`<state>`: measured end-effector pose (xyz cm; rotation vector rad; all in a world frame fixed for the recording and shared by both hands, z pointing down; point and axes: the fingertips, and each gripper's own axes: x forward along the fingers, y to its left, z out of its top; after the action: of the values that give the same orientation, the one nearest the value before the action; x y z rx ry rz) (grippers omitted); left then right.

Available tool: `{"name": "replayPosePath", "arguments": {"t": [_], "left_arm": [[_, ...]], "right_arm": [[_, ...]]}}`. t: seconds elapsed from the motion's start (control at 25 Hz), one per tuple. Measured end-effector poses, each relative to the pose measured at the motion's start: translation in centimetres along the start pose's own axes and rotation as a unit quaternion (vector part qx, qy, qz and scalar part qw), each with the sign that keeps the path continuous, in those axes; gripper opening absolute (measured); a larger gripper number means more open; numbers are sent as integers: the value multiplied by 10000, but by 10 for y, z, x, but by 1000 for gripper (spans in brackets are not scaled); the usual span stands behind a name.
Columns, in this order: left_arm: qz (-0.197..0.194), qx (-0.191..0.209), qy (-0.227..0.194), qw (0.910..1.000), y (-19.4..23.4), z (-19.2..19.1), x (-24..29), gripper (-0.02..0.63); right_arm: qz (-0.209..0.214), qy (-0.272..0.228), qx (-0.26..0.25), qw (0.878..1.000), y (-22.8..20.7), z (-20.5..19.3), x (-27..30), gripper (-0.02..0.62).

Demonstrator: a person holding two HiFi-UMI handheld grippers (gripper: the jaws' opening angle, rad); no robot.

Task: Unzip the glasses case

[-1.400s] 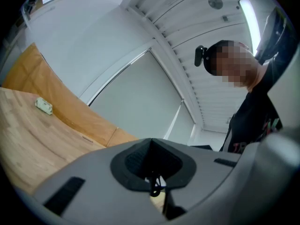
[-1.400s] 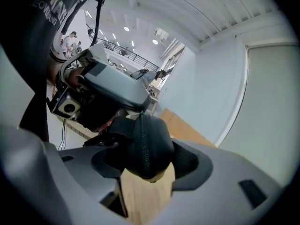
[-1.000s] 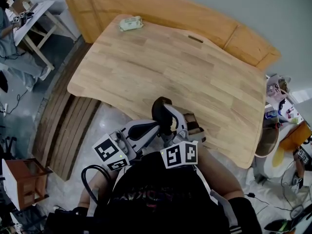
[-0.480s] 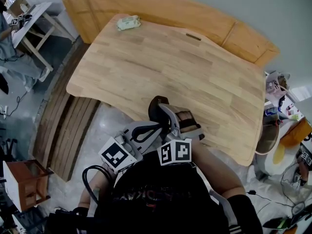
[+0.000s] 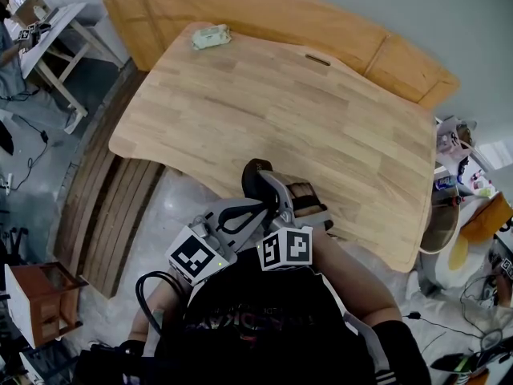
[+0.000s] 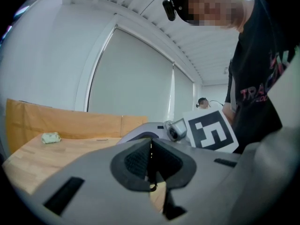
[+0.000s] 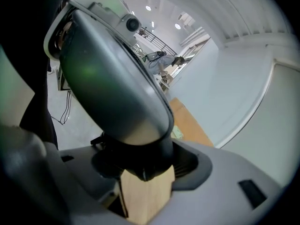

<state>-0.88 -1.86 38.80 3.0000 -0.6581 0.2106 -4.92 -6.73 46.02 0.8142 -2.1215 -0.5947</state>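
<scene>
Close to the person's chest, over the table's (image 5: pixel 240 111) near edge, the right hand-held gripper (image 5: pixel 282 207) clamps a dark glasses case (image 5: pixel 256 175) off the surface. The case fills the gap between its jaws in the right gripper view (image 7: pixel 140 165). The left hand-held gripper (image 6: pixel 151 163) is pinched tight, a small loop at its tip (image 6: pixel 152 187) that appears to be the zip pull. Done well, the step likely means a firm right hold and a pull that follows the zip's curve, not away from the shell. The case's visible end points toward the far edge. Its long axis seems to run near-to-far, though most is hidden. A pale green packet (image 5: pixel 210 37) lies at the far left corner.
</scene>
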Motion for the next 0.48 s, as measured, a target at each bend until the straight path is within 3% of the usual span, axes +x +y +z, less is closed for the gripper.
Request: {"name": "replayPosePath", "arguments": {"t": [0.16,0.32,0.48], "left_arm": [[323,-533,-371,9974,11,10,-5,14],[816,-1510,-880,9812,46,13,-29,15],[903,-1911,-793,9742,59,-1,-38,14]], "right_arm": [[-85,-15,141,9999,-6,0,-1,270],[-203,118,282,9993,-14,-15,-4,270],[-311,205,470,9982,-20,-30,-7,270]]}}
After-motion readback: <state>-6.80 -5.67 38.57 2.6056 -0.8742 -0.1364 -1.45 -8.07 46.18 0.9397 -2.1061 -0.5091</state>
